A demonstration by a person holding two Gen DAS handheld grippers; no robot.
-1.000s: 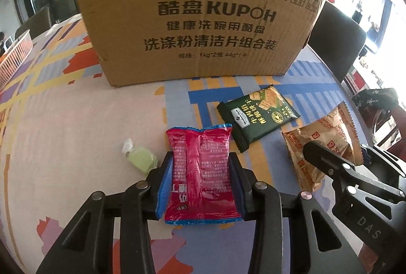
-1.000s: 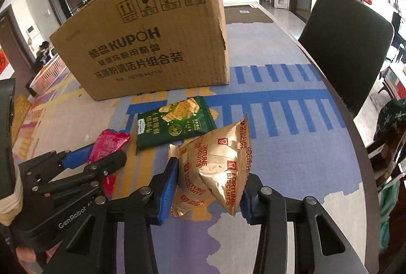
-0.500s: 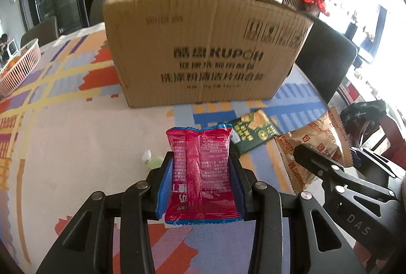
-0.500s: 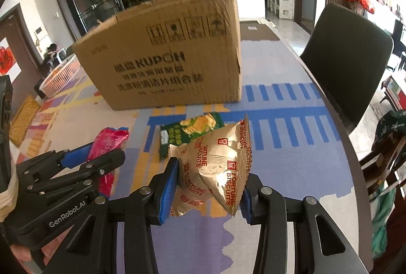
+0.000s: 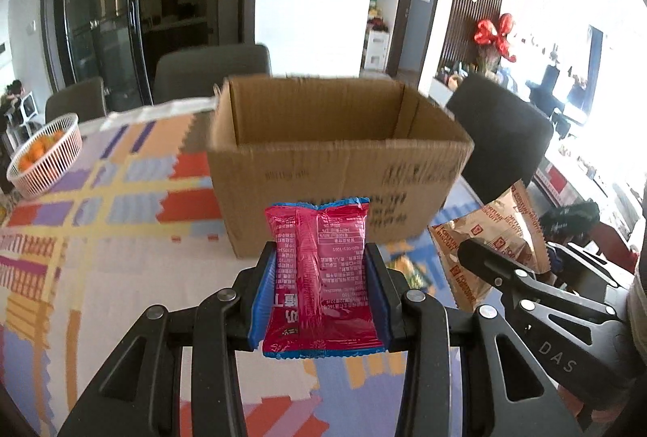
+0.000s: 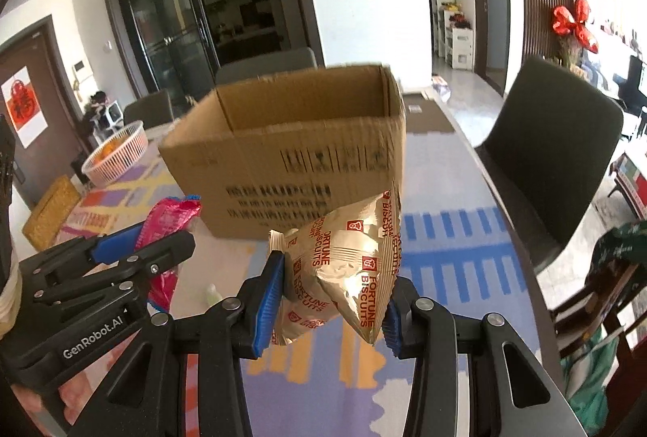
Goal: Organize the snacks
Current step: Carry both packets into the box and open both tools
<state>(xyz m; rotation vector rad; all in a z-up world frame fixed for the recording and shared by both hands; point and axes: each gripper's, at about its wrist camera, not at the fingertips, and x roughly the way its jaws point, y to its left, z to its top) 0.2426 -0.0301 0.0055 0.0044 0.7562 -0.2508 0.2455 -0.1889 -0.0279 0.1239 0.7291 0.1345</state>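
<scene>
While both packets hung clear of the desk (image 5: pixel 121 275), we had the left tongs (image 5: pixel 319 275) closed on the red packet (image 5: pixel 321 275) and the right tongs (image 6: pixel 331 287) closed on the gold biscuit bag (image 6: pixel 347 263), each pair of blue pads pressing its packet's sides. Only our left view showed the red packet's flat back, with its centre seam, fine white print and blue crimped ends; our right view caught it edge-on as a crumpled pink strip. Only our right view showed the gold bag puffed and tilted, red "FORTUNE BISCUITS" lettering running along it. A green packet (image 5: pixel 408 271) peeked out behind the left tongs in the left view alone; a small pale green piece (image 6: pixel 212 293) lay on the desk in the right view alone. Beyond stood the open cardboard box (image 5: pixel 335 170), its print blurred, and farther left a white basket (image 5: pixel 48 162) of orange fruit.
</scene>
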